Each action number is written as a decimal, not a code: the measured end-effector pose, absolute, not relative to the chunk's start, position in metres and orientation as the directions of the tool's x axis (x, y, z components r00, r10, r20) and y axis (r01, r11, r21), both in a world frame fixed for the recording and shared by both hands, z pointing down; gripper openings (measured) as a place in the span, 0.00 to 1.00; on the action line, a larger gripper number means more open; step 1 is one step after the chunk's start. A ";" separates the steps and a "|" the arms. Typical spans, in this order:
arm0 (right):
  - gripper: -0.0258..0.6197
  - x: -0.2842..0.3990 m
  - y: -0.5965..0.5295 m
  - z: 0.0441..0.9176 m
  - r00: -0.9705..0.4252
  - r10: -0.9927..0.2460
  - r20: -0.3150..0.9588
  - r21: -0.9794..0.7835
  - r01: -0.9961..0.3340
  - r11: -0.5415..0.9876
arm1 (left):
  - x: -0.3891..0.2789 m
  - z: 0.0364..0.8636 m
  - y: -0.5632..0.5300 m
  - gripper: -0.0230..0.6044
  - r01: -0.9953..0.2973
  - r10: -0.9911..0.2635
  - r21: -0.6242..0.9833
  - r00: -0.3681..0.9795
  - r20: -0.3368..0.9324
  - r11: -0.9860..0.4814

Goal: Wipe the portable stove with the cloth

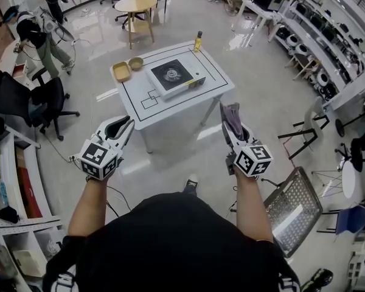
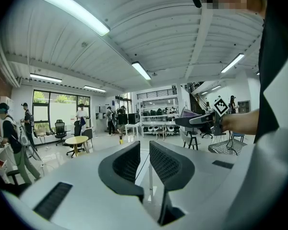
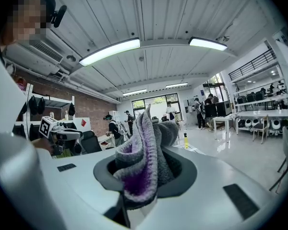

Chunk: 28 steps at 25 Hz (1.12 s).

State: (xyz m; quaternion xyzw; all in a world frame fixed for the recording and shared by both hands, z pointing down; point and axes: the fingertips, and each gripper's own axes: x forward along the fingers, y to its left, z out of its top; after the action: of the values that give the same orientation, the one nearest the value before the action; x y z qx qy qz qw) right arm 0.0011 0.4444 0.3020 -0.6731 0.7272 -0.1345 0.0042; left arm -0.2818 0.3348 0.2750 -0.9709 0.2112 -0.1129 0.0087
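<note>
Right gripper (image 3: 145, 174) up in the air with its jaws clamped on the cloth (image 3: 144, 152): fuzzy fleece, grey outside and purple in the folds, bunched and poking up past the tips. The left gripper (image 2: 144, 150) carries nothing, its jaws only a narrow gap apart.

From the head view, both grippers hang in front of the person, the left gripper (image 1: 125, 125) and the right gripper (image 1: 230, 126) side by side and well apart, both short of the table (image 1: 213, 87). The cloth (image 1: 234, 115) is nowhere near the portable stove (image 1: 173, 76).

The stove sits mid-table, a white body with a black top and a round burner. The table is white with black lines marked on it. A yellow tray (image 1: 121, 72) and a small bowl (image 1: 135, 63) lie at its far left, a yellow bottle (image 1: 198, 41) at the far edge.

Around it is glossy pale floor, with a round wooden table (image 1: 135, 5) beyond, a black office chair (image 1: 30, 102) to the left, and shelving (image 1: 319, 47) along the right.
</note>
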 end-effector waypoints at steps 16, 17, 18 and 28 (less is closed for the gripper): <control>0.25 0.109 0.371 0.334 -0.122 -0.971 0.207 -0.243 -0.967 0.070 | -0.170 0.292 0.266 0.16 -0.410 -0.411 -0.060 0.874 0.257 -0.910; 0.25 0.117 0.365 0.336 -0.126 -0.970 0.208 -0.247 -0.966 0.073 | -0.161 0.294 0.262 0.16 -0.411 -0.412 -0.061 0.873 0.262 -0.909; 0.25 0.126 0.359 0.338 -0.130 -0.969 0.209 -0.251 -0.965 0.076 | -0.153 0.294 0.258 0.16 -0.413 -0.414 -0.062 0.870 0.267 -0.909; 0.25 0.200 0.304 0.349 -0.195 -0.957 0.214 -0.278 -0.951 0.131 | -0.087 0.296 0.216 0.16 -0.476 -0.474 -0.069 0.832 0.289 -0.877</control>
State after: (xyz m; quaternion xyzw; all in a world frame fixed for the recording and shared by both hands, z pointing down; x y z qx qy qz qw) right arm 0.2001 0.3038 0.3488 -0.6345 0.7520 -0.1784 0.0080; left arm -0.0874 0.2161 0.2960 -0.9570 0.2481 -0.1504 -0.0031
